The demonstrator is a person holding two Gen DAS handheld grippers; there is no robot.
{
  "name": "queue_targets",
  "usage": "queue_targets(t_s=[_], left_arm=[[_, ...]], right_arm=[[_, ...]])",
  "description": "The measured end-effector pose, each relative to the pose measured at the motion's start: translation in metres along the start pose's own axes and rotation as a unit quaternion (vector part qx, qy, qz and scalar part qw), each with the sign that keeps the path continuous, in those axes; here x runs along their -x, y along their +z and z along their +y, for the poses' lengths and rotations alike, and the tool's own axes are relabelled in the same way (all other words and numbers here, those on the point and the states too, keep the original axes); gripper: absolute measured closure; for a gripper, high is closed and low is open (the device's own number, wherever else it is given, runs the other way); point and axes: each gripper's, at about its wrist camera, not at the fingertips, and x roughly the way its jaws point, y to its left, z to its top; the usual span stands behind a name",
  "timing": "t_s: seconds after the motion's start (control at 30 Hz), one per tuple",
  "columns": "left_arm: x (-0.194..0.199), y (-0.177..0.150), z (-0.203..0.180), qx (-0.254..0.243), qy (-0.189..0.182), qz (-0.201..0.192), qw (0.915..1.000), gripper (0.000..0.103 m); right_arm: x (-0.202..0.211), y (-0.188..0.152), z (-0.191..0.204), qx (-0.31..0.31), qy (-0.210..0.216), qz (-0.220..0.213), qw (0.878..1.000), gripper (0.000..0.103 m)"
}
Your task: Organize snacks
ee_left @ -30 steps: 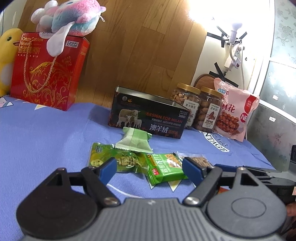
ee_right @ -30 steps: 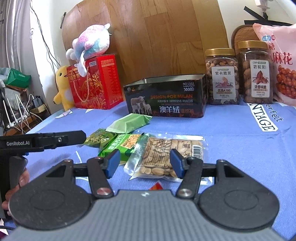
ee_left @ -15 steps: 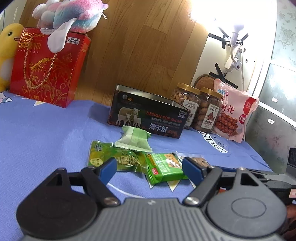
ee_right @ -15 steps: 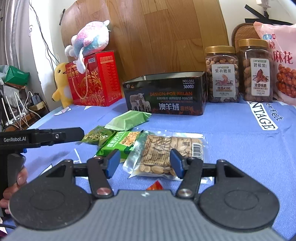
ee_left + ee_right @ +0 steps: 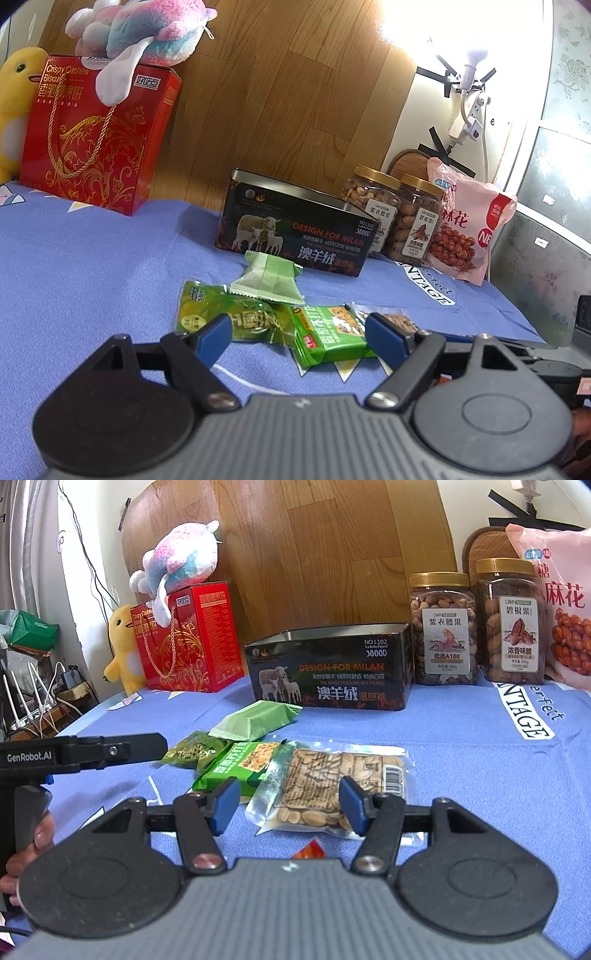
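Note:
Several snack packets lie on the blue cloth: a pale green wrapped bar (image 5: 267, 277) (image 5: 256, 720), a clear green pouch (image 5: 225, 314) (image 5: 192, 753), a bright green cracker pack (image 5: 330, 332) (image 5: 240, 766) and a clear peanut bag (image 5: 332, 782). Behind them stands an open black tin (image 5: 295, 232) (image 5: 332, 672). My left gripper (image 5: 299, 334) is open and empty, just short of the pouch and cracker pack. My right gripper (image 5: 290, 806) is open and empty, its jaws either side of the peanut bag's near end.
Two nut jars (image 5: 443, 627) (image 5: 511, 622) and a pink snack bag (image 5: 469, 229) stand right of the tin. A red gift box (image 5: 96, 140) with plush toys on and beside it stands at the back left. A small red packet (image 5: 310, 849) lies under my right gripper.
Both grippers have edged slightly forward and lower toward the packets. Neither has closed and no packet has moved.

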Motion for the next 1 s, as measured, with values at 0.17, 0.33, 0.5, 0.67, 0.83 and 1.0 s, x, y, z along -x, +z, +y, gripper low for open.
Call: queue_targets(t_s=[0.17,0.33,0.5,0.67,0.83,1.0], left_arm=[[0.001,0.0,0.0,0.002,-0.001,-0.002,1.0,0.021],[0.006,0.002,0.007,0.022,-0.001,-0.013,0.9997,0.021],[0.015,0.005,0.022,0.061,0.015,-0.04,0.9972,0.021],[0.02,0.008,0.035,0.085,0.068,-0.062,0.9921,0.021],[0.019,0.01,0.047,0.111,0.08,-0.064,0.9886,0.021],[0.018,0.01,0.047,0.111,0.074,-0.061,0.9892,0.021]], right_arm=[[-0.001,0.001,-0.001,-0.002,-0.002,0.003,1.0,0.041],[-0.011,0.026,0.002,-0.017,0.006,0.022,1.0,0.041],[-0.042,0.06,0.024,0.0,0.013,0.04,0.999,0.029],[-0.1,0.075,0.035,-0.044,0.024,0.099,0.994,0.025],[-0.151,0.077,0.043,-0.052,-0.03,0.143,0.988,0.02],[-0.159,0.07,0.055,0.002,-0.054,0.14,0.989,0.034]])
